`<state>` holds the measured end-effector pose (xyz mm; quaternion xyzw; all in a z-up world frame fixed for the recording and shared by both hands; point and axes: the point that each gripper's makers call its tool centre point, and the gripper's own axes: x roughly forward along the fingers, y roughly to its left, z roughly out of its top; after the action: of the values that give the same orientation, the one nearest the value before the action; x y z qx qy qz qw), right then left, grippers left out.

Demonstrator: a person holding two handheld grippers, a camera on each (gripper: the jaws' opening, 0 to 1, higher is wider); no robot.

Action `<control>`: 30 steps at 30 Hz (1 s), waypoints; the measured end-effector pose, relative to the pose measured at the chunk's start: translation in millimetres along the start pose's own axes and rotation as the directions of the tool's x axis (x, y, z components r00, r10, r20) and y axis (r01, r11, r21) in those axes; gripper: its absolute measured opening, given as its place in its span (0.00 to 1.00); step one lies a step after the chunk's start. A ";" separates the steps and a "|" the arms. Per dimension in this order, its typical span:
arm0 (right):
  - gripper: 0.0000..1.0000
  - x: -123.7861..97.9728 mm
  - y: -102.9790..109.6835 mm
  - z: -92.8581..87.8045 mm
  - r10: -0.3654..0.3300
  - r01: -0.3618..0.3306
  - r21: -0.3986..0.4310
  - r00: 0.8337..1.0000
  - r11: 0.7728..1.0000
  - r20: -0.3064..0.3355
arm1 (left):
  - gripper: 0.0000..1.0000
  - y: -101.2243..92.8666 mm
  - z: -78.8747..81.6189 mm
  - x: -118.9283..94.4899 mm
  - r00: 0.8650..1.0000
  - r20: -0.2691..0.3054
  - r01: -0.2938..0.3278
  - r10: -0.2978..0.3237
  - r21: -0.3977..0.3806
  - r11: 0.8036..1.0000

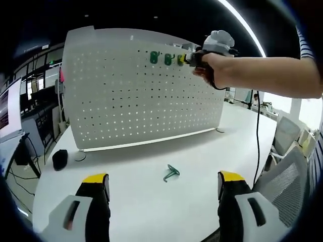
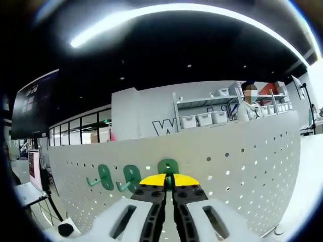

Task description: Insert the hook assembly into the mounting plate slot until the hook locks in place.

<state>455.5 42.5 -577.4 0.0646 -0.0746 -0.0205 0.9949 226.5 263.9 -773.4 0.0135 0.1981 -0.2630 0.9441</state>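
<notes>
Right tongs (image 2: 169, 182) pinch hook (image 2: 168, 171) on pegboard (image 2: 242, 166).

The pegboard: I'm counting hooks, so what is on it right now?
Two green hooks hang near the pegboard's top edge. The right gripper is shut on a third hook there; its base is covered by the jaws. Another hook lies on the table.

The right gripper (image 2: 169, 182), jaws closed, grips a green hook (image 2: 168, 167) against the white pegboard (image 2: 242, 166); two more green hooks (image 2: 130, 177) hang to its left.
</notes>
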 end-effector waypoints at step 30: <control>0.01 -0.1 -0.1 -0.8 -0.027 0.024 -0.071 0.999 0.997 -0.043 | 0.89 2.0 -0.3 -3.1 1.000 0.001 -0.012 0.012 -0.007 1.000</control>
<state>455.6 42.5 -578.3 0.0306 -0.0510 -0.0345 0.9976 225.0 267.2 -772.7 0.0113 0.1984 -0.2565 0.9459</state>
